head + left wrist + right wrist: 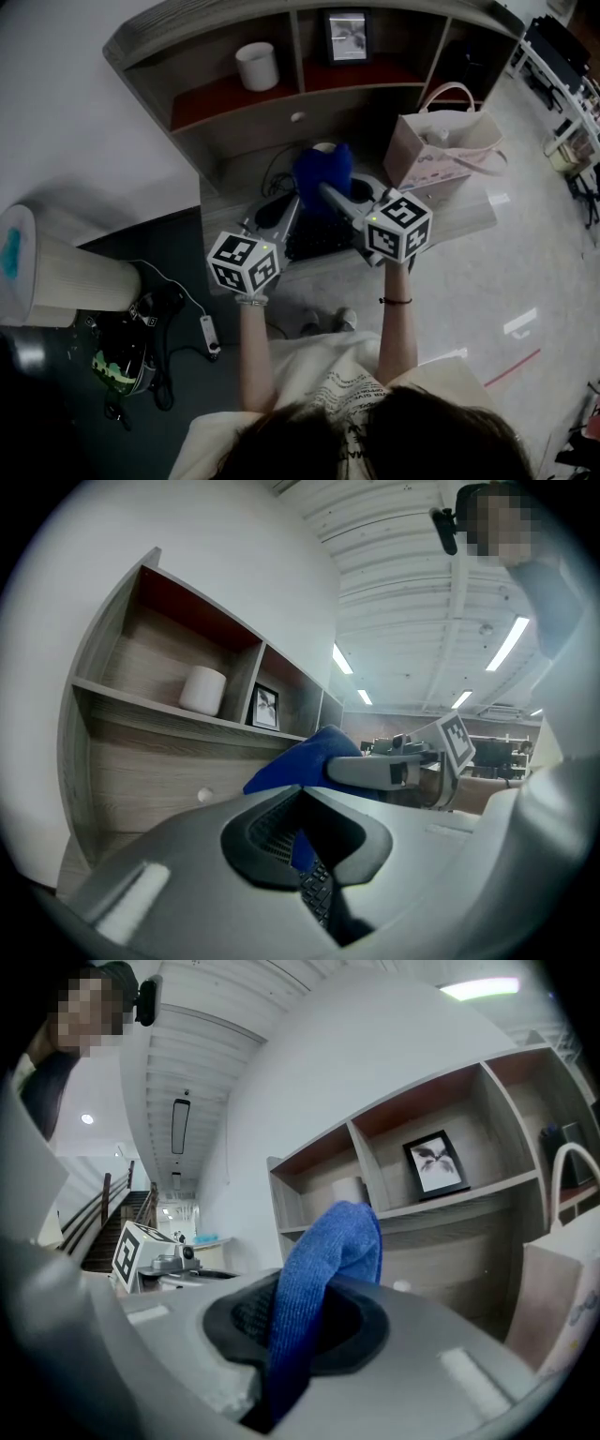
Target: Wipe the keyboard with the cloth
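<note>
Near the keyboard (317,240), raised right tongs (287,1349) pinch the cloth (323,1260).

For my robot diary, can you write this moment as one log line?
left gripper: shut on keyboard | right gripper: shut on cloth | cloth: blue, bunched | touching keys: cannot tell

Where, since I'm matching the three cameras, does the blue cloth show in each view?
Head view: blue cloth at centre, in the right gripper by the keyboard.
Left gripper view: centre, just beyond the jaws.
Right gripper view: centre, clamped between the jaws.
Shared landmark: framed picture on the shelf.
</note>
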The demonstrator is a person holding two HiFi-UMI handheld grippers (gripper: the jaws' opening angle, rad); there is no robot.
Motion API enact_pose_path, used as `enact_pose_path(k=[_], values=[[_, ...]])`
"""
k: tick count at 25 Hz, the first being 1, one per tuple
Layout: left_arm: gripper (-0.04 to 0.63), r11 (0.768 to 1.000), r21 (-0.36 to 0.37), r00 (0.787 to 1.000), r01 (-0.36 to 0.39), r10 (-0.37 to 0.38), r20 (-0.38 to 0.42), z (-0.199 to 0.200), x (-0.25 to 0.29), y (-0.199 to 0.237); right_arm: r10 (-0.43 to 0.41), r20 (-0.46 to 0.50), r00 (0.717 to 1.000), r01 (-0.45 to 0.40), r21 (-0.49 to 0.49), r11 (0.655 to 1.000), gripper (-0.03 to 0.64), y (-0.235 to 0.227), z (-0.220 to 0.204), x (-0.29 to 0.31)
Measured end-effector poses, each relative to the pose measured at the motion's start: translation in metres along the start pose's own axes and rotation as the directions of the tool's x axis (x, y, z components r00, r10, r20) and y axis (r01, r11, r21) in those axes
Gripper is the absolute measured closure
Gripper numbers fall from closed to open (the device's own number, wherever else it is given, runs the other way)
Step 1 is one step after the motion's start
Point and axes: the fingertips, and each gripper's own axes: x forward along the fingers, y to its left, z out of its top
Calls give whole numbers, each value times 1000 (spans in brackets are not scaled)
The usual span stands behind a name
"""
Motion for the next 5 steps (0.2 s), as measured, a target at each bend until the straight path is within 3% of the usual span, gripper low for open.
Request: enact_pose_path(k=[5], values=[[591, 1000, -2, 1000, -8, 8, 0, -2, -1, 4, 3, -1, 1000, -3, 4, 1000, 557, -1, -3, 2]])
